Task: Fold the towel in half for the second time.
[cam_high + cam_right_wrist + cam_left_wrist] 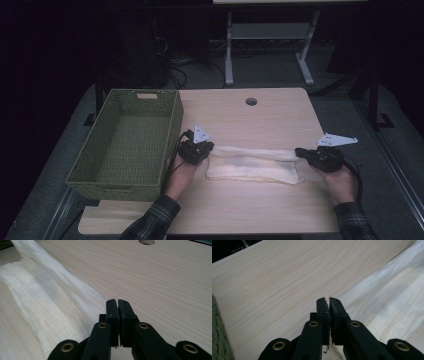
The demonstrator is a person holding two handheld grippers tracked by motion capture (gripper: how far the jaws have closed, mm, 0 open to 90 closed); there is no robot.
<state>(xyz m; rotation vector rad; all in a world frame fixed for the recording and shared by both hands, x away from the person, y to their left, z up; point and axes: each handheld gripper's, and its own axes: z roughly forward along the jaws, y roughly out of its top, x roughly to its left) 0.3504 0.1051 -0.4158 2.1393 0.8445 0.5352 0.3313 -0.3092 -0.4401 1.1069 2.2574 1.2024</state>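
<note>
A white cloth (252,165) is lying mid-desk, its long axis running from 9 to 3 o'clock. The left gripper (209,148) and right gripper (300,151) are each pinching an end, fingers clenched. A green basket (126,145) is sitting at 9 o'clock on the pale wooden desk (260,120); the room is dark.

Green woven basket (125,145) sits on left part of light wood surface (260,117), open top, handle slot in far wall. Round cable hole (251,101) near surface's far edge. Behind, white table legs (229,50) and tangled cables (172,62) on grey floor (345,115).
</note>
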